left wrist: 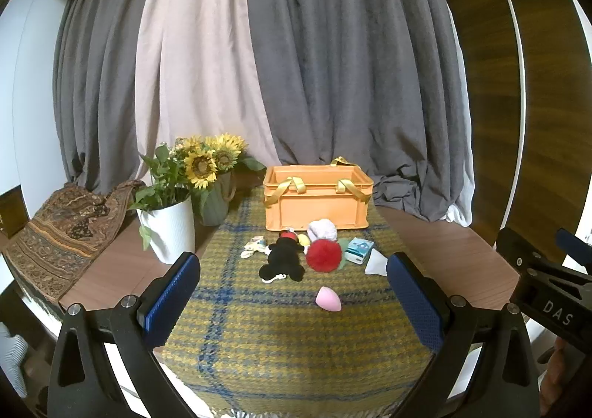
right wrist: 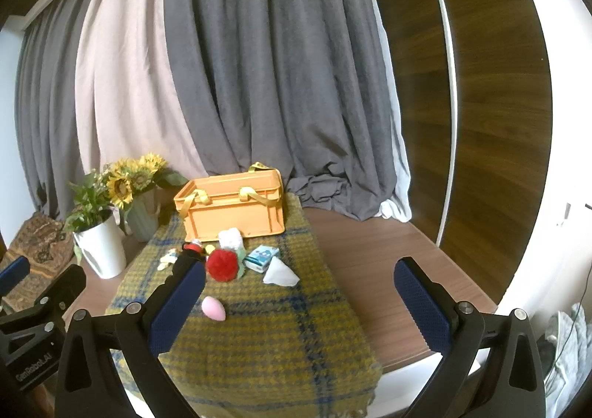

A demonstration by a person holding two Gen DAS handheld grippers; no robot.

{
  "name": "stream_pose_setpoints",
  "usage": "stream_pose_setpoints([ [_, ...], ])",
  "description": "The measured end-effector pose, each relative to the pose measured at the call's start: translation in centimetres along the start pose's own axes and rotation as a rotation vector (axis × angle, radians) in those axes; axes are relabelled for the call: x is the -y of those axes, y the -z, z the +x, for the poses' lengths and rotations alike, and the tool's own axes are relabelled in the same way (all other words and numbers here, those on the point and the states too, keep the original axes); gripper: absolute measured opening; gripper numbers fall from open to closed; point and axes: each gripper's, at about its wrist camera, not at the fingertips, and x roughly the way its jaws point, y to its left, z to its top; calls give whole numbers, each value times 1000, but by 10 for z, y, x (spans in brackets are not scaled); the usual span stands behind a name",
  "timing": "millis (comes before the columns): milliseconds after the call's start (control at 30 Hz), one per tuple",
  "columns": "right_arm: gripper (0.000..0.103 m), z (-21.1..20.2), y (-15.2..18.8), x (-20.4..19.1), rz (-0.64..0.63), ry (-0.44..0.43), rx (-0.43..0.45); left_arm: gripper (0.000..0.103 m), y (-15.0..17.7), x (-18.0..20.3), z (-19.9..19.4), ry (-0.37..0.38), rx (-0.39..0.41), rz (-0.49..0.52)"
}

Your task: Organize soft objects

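Note:
An orange basket [left wrist: 317,196] with yellow handles stands at the far end of a yellow plaid cloth [left wrist: 281,336]. In front of it lie a black plush toy [left wrist: 283,258], a red pompom [left wrist: 324,254], a white fluffy item [left wrist: 322,229], a tissue pack [left wrist: 359,250], a white cloth piece [left wrist: 376,262] and a pink egg-shaped sponge [left wrist: 327,299]. My left gripper [left wrist: 292,292] is open and empty, well short of them. My right gripper [right wrist: 299,296] is open and empty, to the right; the basket [right wrist: 233,207], pompom [right wrist: 222,265] and sponge [right wrist: 213,308] show left of it.
A white pot with green plants [left wrist: 171,229] and a vase of sunflowers [left wrist: 212,174] stand left of the basket. A patterned fabric [left wrist: 55,229] lies at the far left. Grey and beige curtains hang behind. The wooden table [right wrist: 373,262] edge runs right of the cloth.

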Motion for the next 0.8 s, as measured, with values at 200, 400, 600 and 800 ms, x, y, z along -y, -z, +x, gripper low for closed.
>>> stream_pose_setpoints([
  [200, 103, 1, 0, 1, 2, -1, 1, 103, 1, 2, 1, 4, 3, -6],
  [400, 103, 2, -1, 2, 5, 0, 2, 103, 2, 5, 4, 9, 4, -7],
  [600, 103, 5, -3, 5, 8, 1, -2, 103, 4, 9, 4, 13, 3, -8],
  [800, 103, 12, -3, 10, 10, -5, -7, 103, 4, 14, 9, 15, -7, -12],
])
